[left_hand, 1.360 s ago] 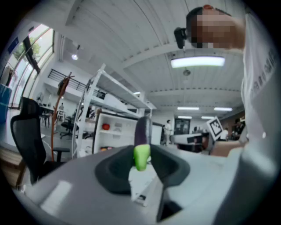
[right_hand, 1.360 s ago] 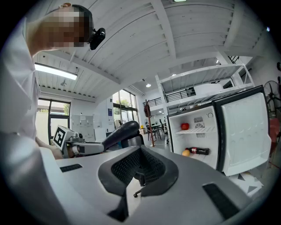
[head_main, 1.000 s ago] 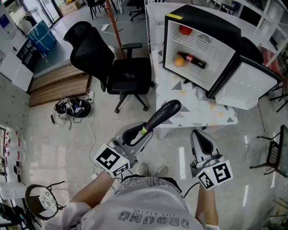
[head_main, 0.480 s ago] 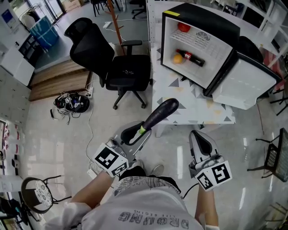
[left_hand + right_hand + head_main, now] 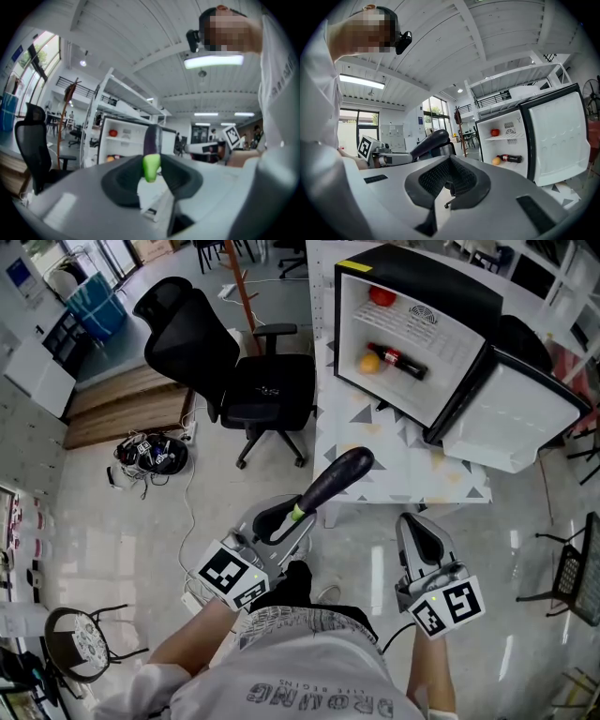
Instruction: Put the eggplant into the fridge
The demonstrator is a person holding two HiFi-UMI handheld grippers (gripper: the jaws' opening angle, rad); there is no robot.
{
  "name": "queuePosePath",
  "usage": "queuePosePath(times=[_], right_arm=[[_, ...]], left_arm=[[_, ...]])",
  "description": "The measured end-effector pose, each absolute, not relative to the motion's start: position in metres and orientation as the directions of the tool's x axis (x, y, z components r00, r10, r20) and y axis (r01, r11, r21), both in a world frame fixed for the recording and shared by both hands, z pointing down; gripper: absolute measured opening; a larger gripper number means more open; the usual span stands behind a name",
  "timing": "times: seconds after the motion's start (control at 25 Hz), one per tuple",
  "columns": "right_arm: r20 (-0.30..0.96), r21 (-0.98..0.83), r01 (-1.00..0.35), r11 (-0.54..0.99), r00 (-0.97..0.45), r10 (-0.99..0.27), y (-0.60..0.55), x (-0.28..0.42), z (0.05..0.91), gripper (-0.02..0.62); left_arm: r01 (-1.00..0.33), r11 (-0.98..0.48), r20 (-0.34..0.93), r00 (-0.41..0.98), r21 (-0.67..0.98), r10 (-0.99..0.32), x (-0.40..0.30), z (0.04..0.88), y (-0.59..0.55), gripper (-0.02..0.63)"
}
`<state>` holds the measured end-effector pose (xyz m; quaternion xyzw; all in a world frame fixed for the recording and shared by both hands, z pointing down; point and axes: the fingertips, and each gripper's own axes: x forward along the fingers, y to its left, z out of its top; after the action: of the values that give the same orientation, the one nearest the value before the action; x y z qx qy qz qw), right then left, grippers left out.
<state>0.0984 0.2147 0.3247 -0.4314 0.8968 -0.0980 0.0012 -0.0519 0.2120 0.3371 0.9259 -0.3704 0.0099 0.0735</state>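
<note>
The left gripper (image 5: 296,515) clamps the eggplant (image 5: 336,481) by its green stem end. The right gripper's (image 5: 418,532) jaws meet, empty. The open mini fridge (image 5: 436,289) stands at the desk's (image 5: 394,465) far edge.

One eggplant (image 5: 337,479), one fridge (image 5: 422,282), seemingly one bottle (image 5: 401,362)
</note>
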Motion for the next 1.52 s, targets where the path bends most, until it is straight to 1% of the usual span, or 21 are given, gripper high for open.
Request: queuePosePath(times=[0.36,1.52], right_arm=[[0.094,-0.182,-0.788,0.588,-0.610,-0.787,0.169,0.095,0.332,0.002],[0.139,-0.210,-0.814,0.541,-0.572,-0.808,0.021,0.048,0.342,0.003]], left_arm=[[-0.672,-0.728,0.070,0.740,0.136,-0.669,-0.056,0.344,0.162,0.126],[-0.613,-0.770,0.092,0.789,0.180,-0.607,-0.093,0.360,0.006,0.126]])
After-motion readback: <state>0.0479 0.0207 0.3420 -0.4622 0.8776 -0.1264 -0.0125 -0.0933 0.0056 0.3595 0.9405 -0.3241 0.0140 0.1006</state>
